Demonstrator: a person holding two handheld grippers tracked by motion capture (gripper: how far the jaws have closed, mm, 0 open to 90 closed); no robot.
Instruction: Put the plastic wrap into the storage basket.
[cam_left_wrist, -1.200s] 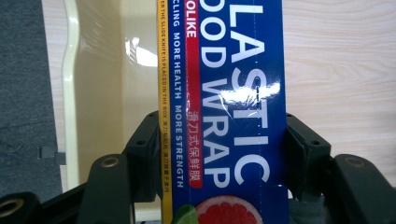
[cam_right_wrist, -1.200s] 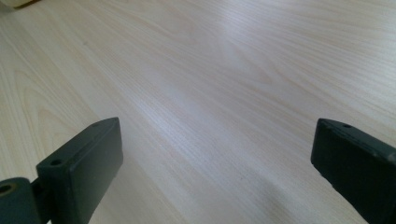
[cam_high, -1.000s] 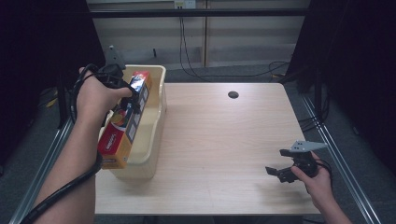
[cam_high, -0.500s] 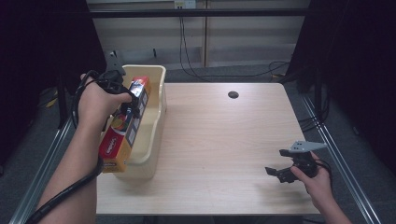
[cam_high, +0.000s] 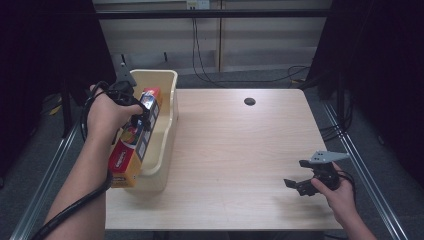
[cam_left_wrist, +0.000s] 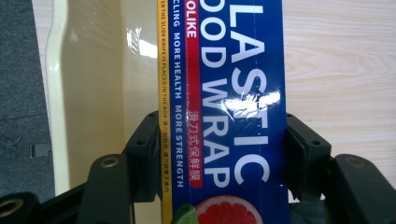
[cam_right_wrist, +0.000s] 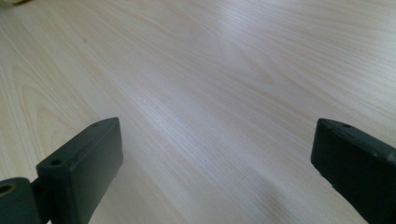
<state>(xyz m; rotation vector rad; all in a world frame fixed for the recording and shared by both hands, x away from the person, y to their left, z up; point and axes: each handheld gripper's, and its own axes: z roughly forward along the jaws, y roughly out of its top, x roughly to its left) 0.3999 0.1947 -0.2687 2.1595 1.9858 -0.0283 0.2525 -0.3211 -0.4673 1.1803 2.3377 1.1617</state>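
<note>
The left gripper (cam_high: 142, 116) has its jaws clamped on a long plastic wrap box (cam_left_wrist: 224, 107). The box lies slanted in the cream plastic bin (cam_high: 167, 130) at the table's (cam_high: 240, 150) left edge, its near end above the bin's front rim. It seems not yet set down or released. The right gripper (cam_high: 300, 182) waits with jaws apart above the bare wood.

1. A light wood-grain table (cam_high: 235, 150) spans the centre of the high view.
2. A cream plastic bin (cam_high: 167, 125) stands on its left edge.
3. A small dark round hole (cam_high: 249, 101) sits in the tabletop, upper centre.
</note>
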